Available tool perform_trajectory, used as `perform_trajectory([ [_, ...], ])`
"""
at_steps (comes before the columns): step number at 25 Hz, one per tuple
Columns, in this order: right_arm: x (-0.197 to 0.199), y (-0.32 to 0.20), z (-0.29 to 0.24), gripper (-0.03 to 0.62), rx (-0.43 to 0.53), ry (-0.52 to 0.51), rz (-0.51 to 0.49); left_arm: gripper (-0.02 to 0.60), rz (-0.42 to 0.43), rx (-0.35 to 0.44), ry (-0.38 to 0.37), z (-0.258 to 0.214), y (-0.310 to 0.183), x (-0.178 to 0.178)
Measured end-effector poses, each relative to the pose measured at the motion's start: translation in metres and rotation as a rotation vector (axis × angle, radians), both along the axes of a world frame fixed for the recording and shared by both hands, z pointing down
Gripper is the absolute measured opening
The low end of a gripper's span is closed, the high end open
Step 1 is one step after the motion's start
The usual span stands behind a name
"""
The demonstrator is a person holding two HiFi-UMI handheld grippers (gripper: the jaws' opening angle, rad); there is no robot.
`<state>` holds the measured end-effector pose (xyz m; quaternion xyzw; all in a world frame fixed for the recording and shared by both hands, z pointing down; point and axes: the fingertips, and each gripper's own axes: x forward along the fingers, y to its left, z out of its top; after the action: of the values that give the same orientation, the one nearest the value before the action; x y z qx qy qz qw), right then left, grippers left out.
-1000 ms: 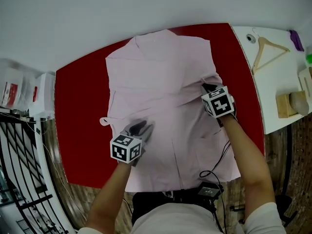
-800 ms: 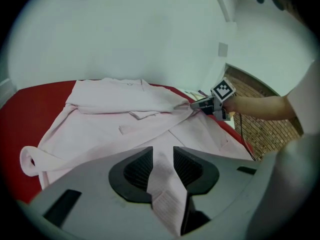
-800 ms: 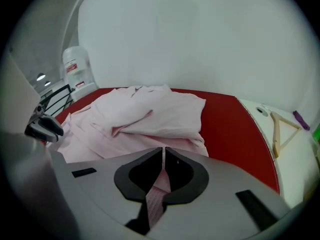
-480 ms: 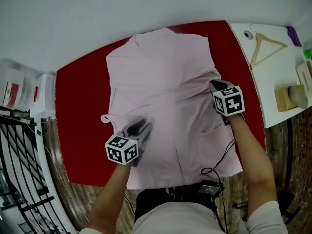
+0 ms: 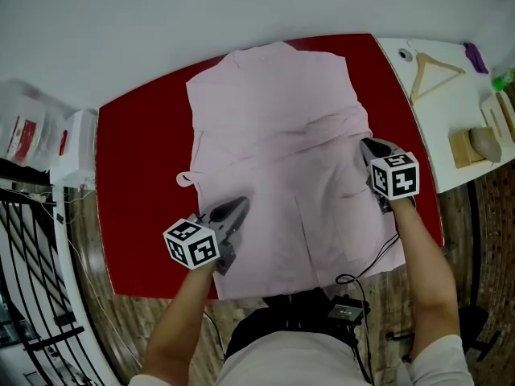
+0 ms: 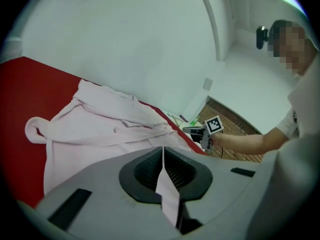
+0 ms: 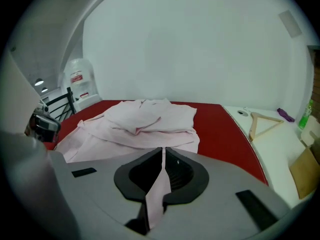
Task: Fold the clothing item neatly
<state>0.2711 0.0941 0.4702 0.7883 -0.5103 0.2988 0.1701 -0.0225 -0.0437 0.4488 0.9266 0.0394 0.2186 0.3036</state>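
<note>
Two grips on the pink shirt [image 5: 273, 135], spread over the red desk [image 5: 137, 175]: left tool [image 5: 237, 207] just clamped onto one side, right tool [image 5: 372, 145] pinching the opposite edge, likely for an even lift.

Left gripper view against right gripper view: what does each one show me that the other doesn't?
Only the left gripper view: the right gripper on the person's arm. Only the right gripper view: the wooden hanger and a black railing. Both: the pink shirt on the red table, with a fold pinched in each view's own shut jaws; the left gripper has just been closing.
</note>
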Motion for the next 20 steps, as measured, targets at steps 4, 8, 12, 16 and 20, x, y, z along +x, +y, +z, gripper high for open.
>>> perform_trajectory([
  [4, -0.019, 0.016, -0.009, 0.025, 0.013, 0.042, 0.02, 0.015, -0.022, 0.005, 0.032, -0.007, 0.003, -0.026],
  [8, -0.04, 0.034, -0.011, 0.025, -0.027, 0.098, 0.01, 0.006, -0.027, 0.016, 0.055, -0.013, 0.01, -0.05],
  [12, -0.061, 0.051, -0.01, 0.023, -0.064, 0.126, -0.002, 0.006, -0.044, -0.011, 0.078, -0.017, 0.015, -0.073],
  [16, -0.081, 0.063, -0.015, 0.025, -0.032, 0.11, 0.007, 0.006, -0.073, -0.042, 0.106, -0.022, 0.017, -0.094],
  [20, -0.101, 0.077, -0.017, 0.025, -0.014, 0.104, -0.001, 0.006, -0.108, -0.059, 0.126, -0.023, 0.02, -0.112],
])
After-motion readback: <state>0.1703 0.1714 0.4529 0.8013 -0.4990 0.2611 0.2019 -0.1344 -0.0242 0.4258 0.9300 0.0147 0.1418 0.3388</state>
